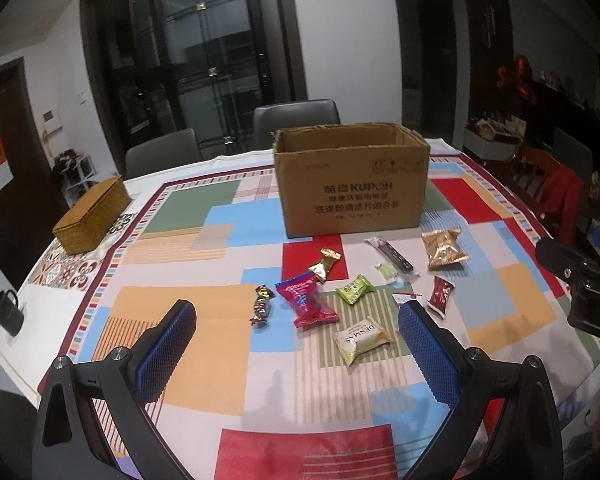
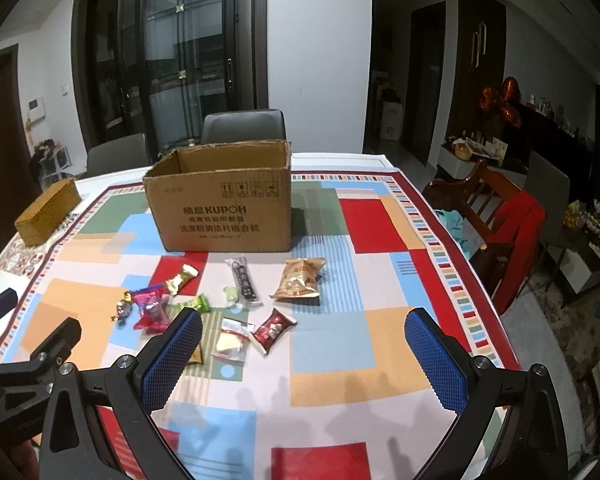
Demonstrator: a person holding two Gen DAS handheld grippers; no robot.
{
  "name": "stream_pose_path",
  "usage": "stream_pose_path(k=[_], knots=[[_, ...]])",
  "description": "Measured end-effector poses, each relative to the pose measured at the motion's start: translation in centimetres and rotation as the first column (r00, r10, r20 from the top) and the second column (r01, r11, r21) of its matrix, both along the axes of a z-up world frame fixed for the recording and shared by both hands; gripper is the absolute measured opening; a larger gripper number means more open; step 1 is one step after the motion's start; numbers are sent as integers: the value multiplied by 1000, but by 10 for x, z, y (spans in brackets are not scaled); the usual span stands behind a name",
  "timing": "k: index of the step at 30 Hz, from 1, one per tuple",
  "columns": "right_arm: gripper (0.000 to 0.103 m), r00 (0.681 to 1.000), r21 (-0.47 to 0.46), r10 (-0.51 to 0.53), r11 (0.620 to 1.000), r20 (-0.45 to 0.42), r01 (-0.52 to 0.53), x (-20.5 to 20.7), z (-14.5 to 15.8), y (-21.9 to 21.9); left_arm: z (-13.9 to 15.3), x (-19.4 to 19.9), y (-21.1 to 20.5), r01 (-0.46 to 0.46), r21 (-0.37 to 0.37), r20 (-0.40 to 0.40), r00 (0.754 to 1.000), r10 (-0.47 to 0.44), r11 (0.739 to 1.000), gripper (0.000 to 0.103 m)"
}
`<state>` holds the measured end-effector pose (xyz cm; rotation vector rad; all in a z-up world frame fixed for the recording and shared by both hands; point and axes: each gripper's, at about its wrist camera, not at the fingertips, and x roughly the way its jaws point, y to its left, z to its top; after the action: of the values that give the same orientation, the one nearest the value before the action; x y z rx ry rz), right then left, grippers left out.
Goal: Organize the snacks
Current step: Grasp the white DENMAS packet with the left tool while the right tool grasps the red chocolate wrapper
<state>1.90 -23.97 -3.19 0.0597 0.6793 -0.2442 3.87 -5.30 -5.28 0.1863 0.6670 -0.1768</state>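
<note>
One cardboard box (image 1: 352,184), ten snack packets (image 1: 314,300) nearer; left gripper (image 1: 296,340) and right gripper (image 2: 304,352) gape wide, empty; only the left view shows a black mug (image 1: 6,312)

The cardboard box (image 1: 352,184) is matt brown corrugated paperboard with ragged, torn top edges and dark printing on its front. The tablecloth (image 1: 180,320) over the surface is smooth printed cloth with a faint sheen. At its 10 o'clock edge, the basket (image 1: 93,214) looks woven, coarse and straw-like. The snack packets are thin plastic film: the pink packet (image 1: 306,300) is glossy and crinkled, the gold packet (image 1: 444,248) shines like foil, and the clear packet (image 2: 232,340) is transparent. The left gripper (image 1: 296,340) and the right gripper (image 2: 304,344) have matt black plastic arms, bright metal screws and blue pads with a rough diamond-grid texture.
</note>
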Motion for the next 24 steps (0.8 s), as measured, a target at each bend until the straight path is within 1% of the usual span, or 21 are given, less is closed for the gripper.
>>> stream_pose_path(k=[8,11,14,17,21,24], knots=[[102,999,-1,-1,1000,-44,1,17,-24,-6,-29,16,-15,52,11,-49,997,-52,999,103],[102,998,-5,1,1000,-61,-2,23,-32,-6,-40,20,-20,70,27,-62,996,-68,997,103],[102,996,1,6,1000,-84,-6,30,-38,-7,-52,25,-22,87,30,-92,992,-84,996,102],[99,993,16,16,1000,-113,-15,38,-44,-7,-62,31,-24,109,22,-120,987,-105,994,99],[97,988,39,39,999,-153,-33,52,-53,-5,-76,38,-31,154,37,-149,978,-147,987,91],[91,981,65,51,997,-188,-39,63,-63,-4,-85,46,-37,187,49,-169,970,-176,981,86]])
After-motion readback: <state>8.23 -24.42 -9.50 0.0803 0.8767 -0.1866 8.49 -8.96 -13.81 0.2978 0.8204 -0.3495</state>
